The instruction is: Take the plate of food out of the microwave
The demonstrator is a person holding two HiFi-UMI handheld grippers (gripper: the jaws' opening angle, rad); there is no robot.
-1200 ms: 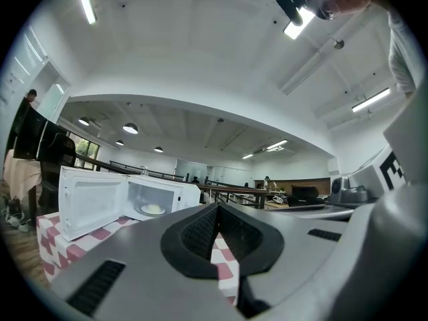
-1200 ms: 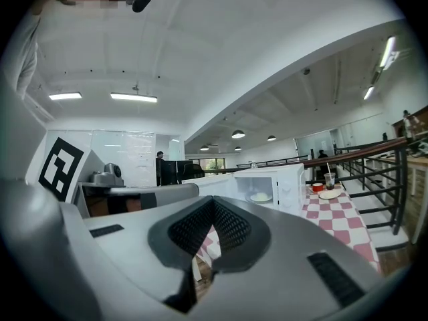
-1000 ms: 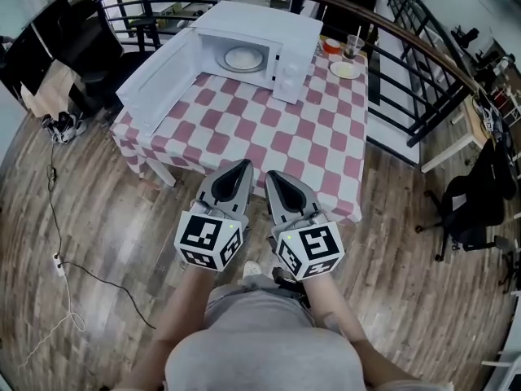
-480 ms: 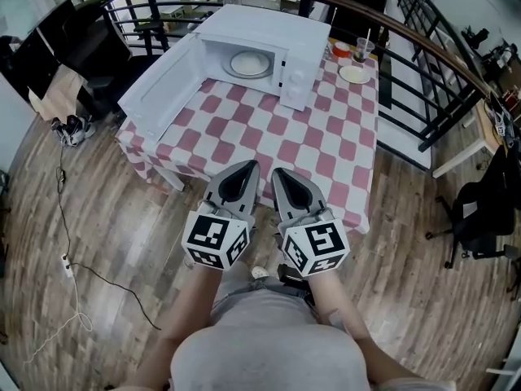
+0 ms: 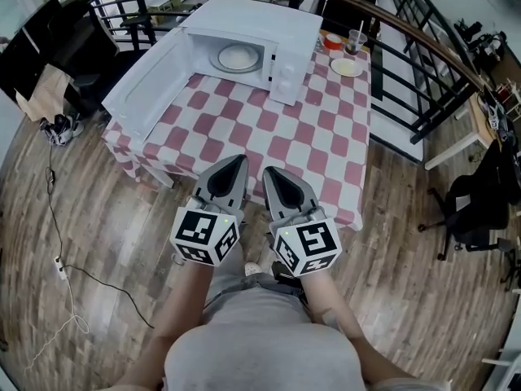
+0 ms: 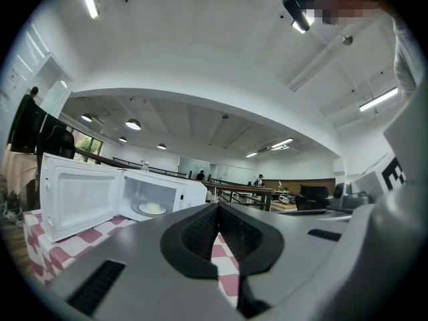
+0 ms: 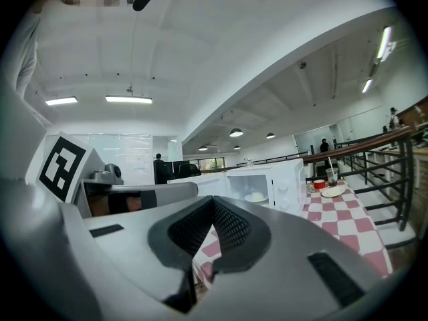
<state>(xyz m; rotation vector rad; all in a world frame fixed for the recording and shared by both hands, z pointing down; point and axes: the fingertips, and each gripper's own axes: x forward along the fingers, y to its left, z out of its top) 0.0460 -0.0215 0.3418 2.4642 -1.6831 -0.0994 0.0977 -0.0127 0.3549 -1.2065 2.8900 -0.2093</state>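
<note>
A white microwave (image 5: 277, 35) stands at the far end of the red-and-white checked table (image 5: 277, 137), its door (image 5: 151, 84) swung wide to the left. Inside sits a white plate of pale food (image 5: 238, 57), also visible as the plate (image 6: 152, 208) in the left gripper view and the plate (image 7: 256, 197) in the right gripper view. My left gripper (image 5: 238, 163) and right gripper (image 5: 266, 173) hover side by side over the table's near edge, far short of the microwave. Both point level toward it, shut and holding nothing.
Right of the microwave stand a cup with a straw (image 5: 353, 42), a red bowl (image 5: 331, 43) and a small plate (image 5: 346, 68). A dark railing (image 5: 407, 31) curves behind and right of the table. Office chairs (image 5: 476, 198) stand on the wood floor; a cable (image 5: 61, 263) trails left.
Both grippers have stayed side by side and shut. The view has shifted a little, the table and microwave sitting slightly nearer and further left than half a second ago.
</note>
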